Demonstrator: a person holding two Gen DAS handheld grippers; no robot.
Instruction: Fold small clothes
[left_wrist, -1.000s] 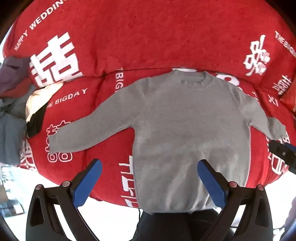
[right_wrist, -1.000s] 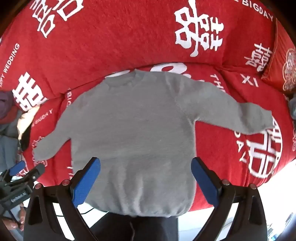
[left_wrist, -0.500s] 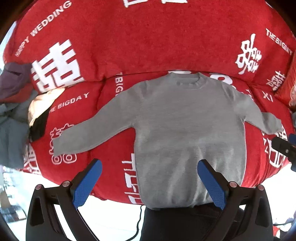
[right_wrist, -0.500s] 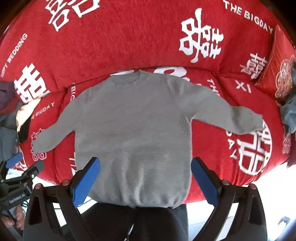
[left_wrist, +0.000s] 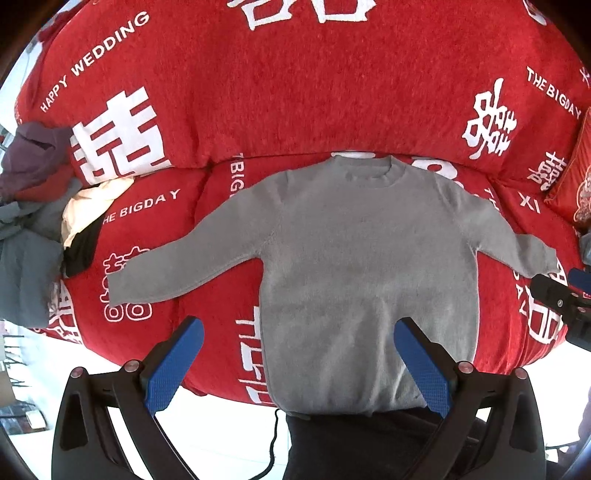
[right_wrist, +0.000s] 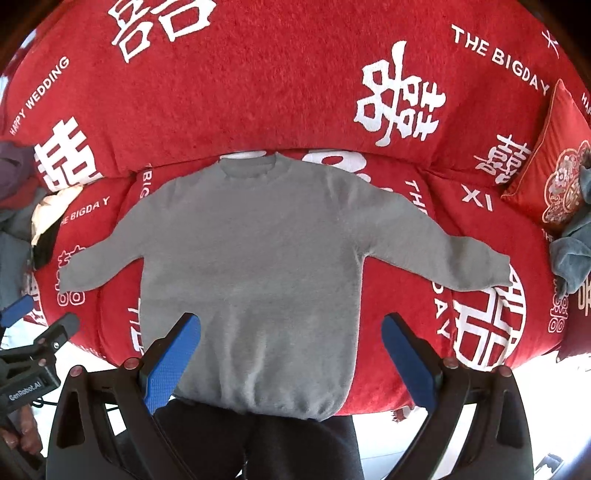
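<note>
Grey sweater (left_wrist: 365, 266) lies flat, front up, on the red sofa seat (left_wrist: 221, 295), collar at the far side against the backrest, hem hanging over the near edge. Both sleeves spread out to left and right. My left gripper (left_wrist: 297, 363) hangs above the near hem, jaws wide, nothing in them. My right gripper (right_wrist: 290, 354) same: jaws wide, empty, above the hem. Pile of clothes (left_wrist: 33, 229) at the far left of the seat, red cushion (right_wrist: 557, 162) at the right.
</note>
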